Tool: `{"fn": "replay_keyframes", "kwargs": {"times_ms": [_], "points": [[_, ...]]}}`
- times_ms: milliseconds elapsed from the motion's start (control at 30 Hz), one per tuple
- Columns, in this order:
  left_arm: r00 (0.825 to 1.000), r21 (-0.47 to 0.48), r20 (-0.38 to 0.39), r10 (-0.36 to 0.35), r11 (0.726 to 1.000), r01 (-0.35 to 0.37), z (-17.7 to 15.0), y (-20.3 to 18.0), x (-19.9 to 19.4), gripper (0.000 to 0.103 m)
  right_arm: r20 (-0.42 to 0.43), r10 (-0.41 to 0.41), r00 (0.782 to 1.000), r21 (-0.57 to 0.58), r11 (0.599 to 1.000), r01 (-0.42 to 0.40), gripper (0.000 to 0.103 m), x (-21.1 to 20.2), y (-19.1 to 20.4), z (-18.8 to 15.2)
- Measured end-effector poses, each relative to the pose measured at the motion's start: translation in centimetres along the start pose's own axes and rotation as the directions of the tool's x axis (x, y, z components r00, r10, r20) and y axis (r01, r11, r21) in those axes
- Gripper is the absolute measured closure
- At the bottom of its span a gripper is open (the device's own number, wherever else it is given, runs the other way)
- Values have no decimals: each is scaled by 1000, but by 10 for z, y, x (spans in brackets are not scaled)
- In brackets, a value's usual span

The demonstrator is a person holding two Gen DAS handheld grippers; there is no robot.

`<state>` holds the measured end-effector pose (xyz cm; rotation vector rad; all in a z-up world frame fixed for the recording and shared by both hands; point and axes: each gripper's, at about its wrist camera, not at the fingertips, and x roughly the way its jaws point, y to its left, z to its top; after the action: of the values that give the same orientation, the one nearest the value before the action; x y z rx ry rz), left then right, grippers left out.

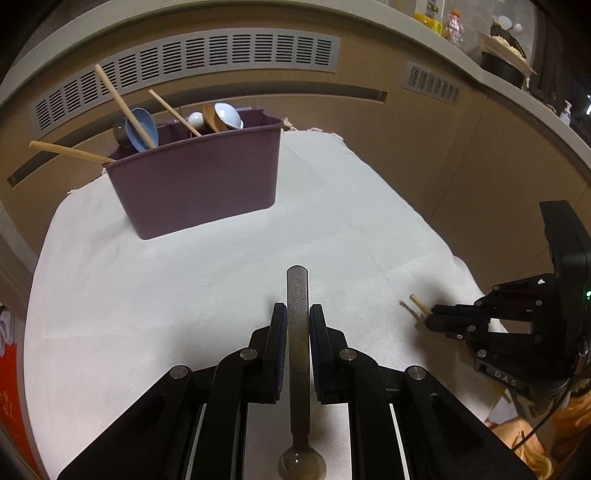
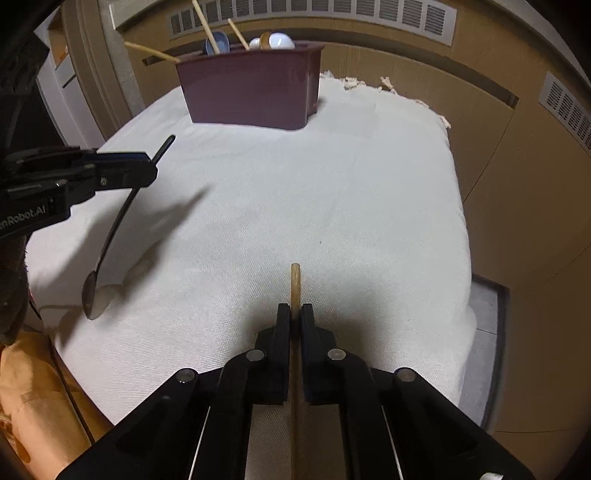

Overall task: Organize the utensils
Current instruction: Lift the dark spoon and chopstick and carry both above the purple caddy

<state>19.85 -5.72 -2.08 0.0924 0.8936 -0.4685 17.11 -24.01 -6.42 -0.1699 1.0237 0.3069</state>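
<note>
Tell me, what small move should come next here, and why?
Probably the left gripper should carry its dark metal spoon toward the purple plastic caddy at the far end of the white cloth. The spoon is gripped by the handle and lifted, and the caddy holds other spoons. The right gripper holds a wooden chopstick.

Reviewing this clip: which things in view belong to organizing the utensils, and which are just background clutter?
Part of the job:
- purple caddy holding spoons and chopsticks
- metal spoon gripped in the left tongs
- wooden chopstick gripped in the right tongs
- white cloth as the work surface

Just lying about:
- bottles on the ledge
- dark pot there
</note>
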Motion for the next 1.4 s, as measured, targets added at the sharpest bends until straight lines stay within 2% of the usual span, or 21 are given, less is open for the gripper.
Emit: {"fn": "replay_keyframes", "kwargs": {"times_ms": [300,433,533,633,700,733,767,800,833,867,933,967,1033,1100,1133,1200,1267,1333,1400], "points": [[997,-30,83,-2,1000,4,-3,6,-38,91,96,56,994,33,998,-60,98,-36,4,7],[985,-34,173,-1,999,7,8,9,-72,91,170,99,980,55,992,-110,98,-63,2,20],[961,-15,275,16,1000,-12,33,10,-110,92,272,128,954,40,989,-144,98,-97,2,43],[925,2,377,37,999,-41,65,12,-144,92,406,111,907,16,992,-128,98,-141,2,78],[893,9,445,67,997,-80,92,14,-166,92,501,84,862,8,995,-102,98,-173,3,110],[867,14,490,90,994,-111,110,15,-179,92,540,72,839,1,996,-86,98,-188,5,130],[851,13,514,106,991,-131,122,16,-186,92,563,66,824,-5,997,-77,98,-197,6,144],[840,9,529,119,989,-146,133,19,-191,92,602,43,797,-9,999,-46,98,-208,10,163],[838,-1,532,126,989,-149,144,25,-193,92,623,20,782,-10,1000,-18,98,-213,13,178],[847,-8,519,116,991,-131,153,33,-191,92,633,15,774,-12,1000,-10,98,-216,15,190],[883,19,464,69,996,-87,158,43,-176,91,629,39,776,-21,999,-33,98,-212,16,210],[907,52,419,43,996,-71,154,45,-161,90,629,41,776,-24,999,-33,98,-209,18,213],[943,112,332,17,992,-57,137,43,-129,90,617,46,786,-31,999,-34,98,-197,18,214],[982,168,187,-9,985,-23,112,40,-77,88,593,58,803,-31,998,-49,98,-182,17,210],[992,180,121,-24,984,2,100,39,-54,86,577,65,814,-28,998,-60,98,-175,16,208],[999,198,-20,-44,979,47,78,38,-8,74,542,83,836,-25,996,-82,98,-164,13,199],[990,208,-129,-56,975,82,60,36,29,58,502,102,859,-27,994,-102,98,-149,13,191],[974,218,-214,-70,969,118,43,29,60,54,476,111,872,-26,993,-112,98,-140,11,181],[967,212,-246,-62,970,116,37,27,76,54,440,121,890,-22,992,-125,98,-129,10,168]]}}
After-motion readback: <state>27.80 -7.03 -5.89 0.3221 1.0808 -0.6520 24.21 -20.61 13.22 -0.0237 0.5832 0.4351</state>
